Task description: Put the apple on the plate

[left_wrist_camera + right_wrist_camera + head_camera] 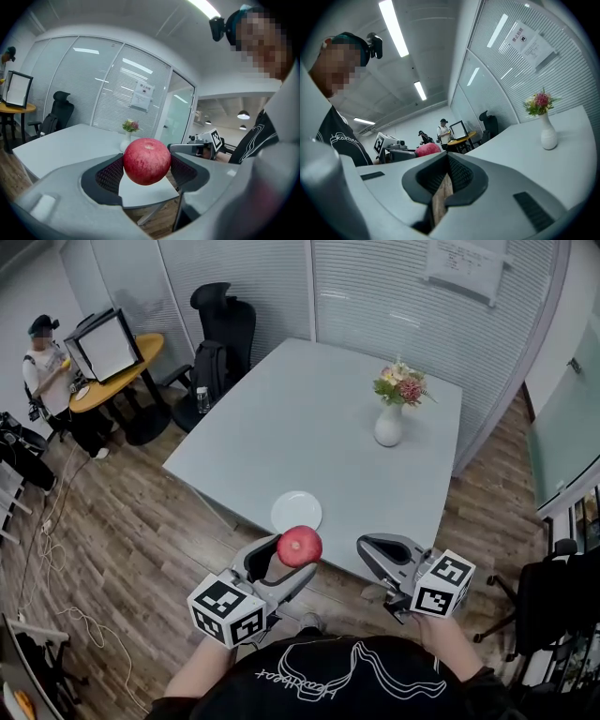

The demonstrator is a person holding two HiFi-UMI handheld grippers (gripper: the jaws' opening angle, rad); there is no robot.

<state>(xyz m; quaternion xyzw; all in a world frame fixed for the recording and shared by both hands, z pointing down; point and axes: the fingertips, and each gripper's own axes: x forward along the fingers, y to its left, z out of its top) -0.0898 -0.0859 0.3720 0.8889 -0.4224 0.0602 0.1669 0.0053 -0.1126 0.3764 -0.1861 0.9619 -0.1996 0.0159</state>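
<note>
A red apple point(300, 546) is clamped between the jaws of my left gripper point(294, 557), which is shut on it. It hangs in the air just off the near edge of the pale grey table point(309, 427). A small white plate point(296, 512) lies bare on the table just beyond the apple. In the left gripper view the apple point(146, 161) fills the gap between the black pads point(108, 174). My right gripper point(366, 546) hovers to the right of the apple, shut and holding nothing, its jaws meeting at the tip point(447, 155). The apple point(427, 149) shows to its left.
A white vase of flowers point(389, 424) stands at the table's far right. A black office chair point(225, 324) with a bottle point(202, 399) is at the far left corner. A person point(47, 362) stands by a round yellow table point(117, 371). Wooden floor surrounds the table.
</note>
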